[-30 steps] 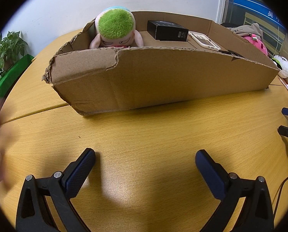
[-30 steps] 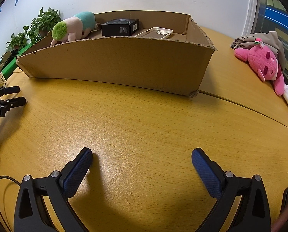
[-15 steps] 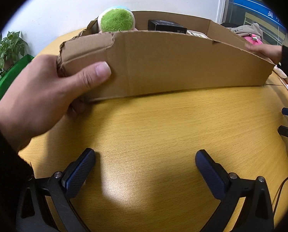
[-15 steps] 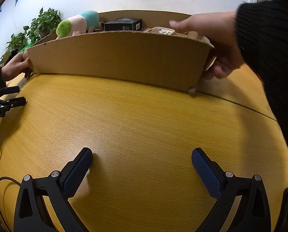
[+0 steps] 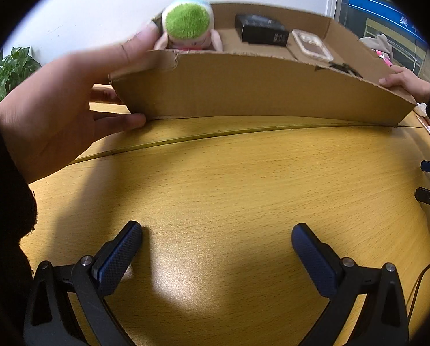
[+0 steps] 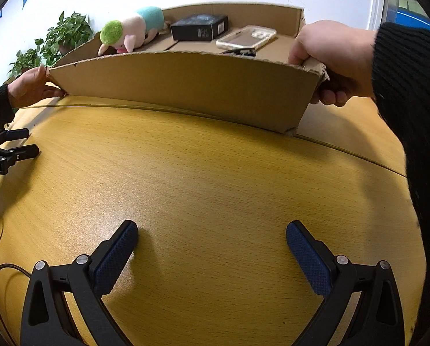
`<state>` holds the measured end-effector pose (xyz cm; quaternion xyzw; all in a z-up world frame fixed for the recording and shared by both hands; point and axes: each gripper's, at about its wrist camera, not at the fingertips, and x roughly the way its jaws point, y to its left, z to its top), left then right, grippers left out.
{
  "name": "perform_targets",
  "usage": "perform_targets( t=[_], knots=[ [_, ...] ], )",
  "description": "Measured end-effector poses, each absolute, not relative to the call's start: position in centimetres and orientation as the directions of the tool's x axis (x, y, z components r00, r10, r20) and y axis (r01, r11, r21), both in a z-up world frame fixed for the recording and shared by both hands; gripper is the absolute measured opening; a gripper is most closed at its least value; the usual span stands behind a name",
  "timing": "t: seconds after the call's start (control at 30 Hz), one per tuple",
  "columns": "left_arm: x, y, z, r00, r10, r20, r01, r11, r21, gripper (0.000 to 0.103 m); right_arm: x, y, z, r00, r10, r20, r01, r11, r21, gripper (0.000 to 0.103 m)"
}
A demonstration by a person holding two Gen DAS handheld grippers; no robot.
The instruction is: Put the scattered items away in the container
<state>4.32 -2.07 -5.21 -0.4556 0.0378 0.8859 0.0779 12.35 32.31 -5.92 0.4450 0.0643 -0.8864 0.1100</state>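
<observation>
My two wrist cameras sit low over the counter (image 5: 229, 187), each looking forward between its tongs, and both face the same cardboard box (image 5: 258, 92) from nearby, left and right.

White lettering ending in "RobotAI" is showing on the left claw (image 6: 11, 151) at the left edge of the right wrist view. White print on the black box (image 6: 199, 27), upper centre, is staying too small to read.
</observation>
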Motion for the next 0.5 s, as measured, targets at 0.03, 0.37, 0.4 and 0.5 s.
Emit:
perform_targets(
  t=[0.03, 0.37, 0.4, 0.5],
  knots=[
    [4.33, -2.09, -5.23, -0.573, 0.104, -0.813, -0.173, -0.985, -0.004, 0.103, 12.35, 32.31, -5.92, -0.580, -0.138, -0.803, 0.252, -0.968, -0.016, 0.103],
    [4.33, -2.03, -5.22, -0.573, 0.105, -0.813, -0.174, -0.985, -0.004, 0.103, 12.35, 32.31, -5.91, -0.580, -0.138, -0.803, 0.252, -0.968, -0.016, 0.103],
    [4.33, -2.03, -5.23, -0.573, 0.105, -0.813, -0.175, -0.985, -0.004, 0.103, 12.35, 32.31, -5.92, -0.580, -0.138, -0.803, 0.252, -0.968, -0.016, 0.103],
    [4.33, -2.05, -5.24, -0.573, 0.106, -0.813, -0.176, -0.984, -0.004, 0.103, 12.33, 32.27, -5.87, -0.579, -0.136, -0.804, 0.248, -0.969, -0.015, 0.103]
  ],
)
